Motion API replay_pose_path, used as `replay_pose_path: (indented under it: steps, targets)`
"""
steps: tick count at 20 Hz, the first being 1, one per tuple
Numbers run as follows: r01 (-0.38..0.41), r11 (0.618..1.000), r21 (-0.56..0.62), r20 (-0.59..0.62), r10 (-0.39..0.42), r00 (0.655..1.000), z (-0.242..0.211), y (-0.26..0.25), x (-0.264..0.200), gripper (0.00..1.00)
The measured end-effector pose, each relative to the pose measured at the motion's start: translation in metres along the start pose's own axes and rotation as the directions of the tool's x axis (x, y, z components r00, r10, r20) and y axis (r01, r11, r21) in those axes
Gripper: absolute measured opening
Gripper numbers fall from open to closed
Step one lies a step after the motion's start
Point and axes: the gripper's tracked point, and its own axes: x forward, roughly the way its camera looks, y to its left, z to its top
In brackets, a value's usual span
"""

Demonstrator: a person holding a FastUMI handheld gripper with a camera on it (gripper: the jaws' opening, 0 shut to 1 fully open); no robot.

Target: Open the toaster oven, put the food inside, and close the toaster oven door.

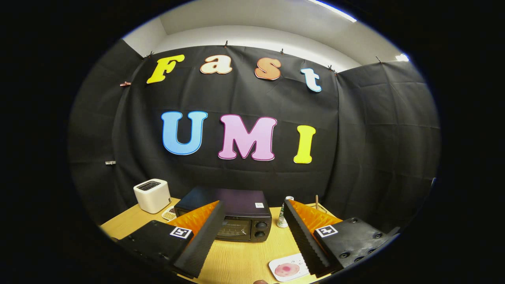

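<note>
A black toaster oven (232, 215) sits on the wooden table (236, 260), straight ahead of my fingers, its glass door shut and two knobs on its right side. My gripper (252, 209) hovers above the table in front of it, open wide, with nothing between the fingers. Its left finger (203, 240) overlaps the oven's left front corner in the view. A white square plate (288, 268) with a round pink food item lies on the table near the right finger (302, 236), close to me.
A white pop-up toaster (152, 195) stands at the back left of the table, with a small dish of food (169, 214) beside it. A small bottle (284, 213) stands just right of the oven, and a thin wooden stick (316, 202) behind it.
</note>
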Motion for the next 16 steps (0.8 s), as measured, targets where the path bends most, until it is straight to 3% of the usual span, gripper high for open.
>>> replay_pose_path:
  steps: [8,16]
  targets:
    - [-0.039,0.999,-0.006,-0.045,0.039,0.998,-0.015,0.024,0.025,0.98]
    - [-0.089,0.995,0.035,-0.136,0.092,0.986,-0.050,0.082,0.073,0.98]
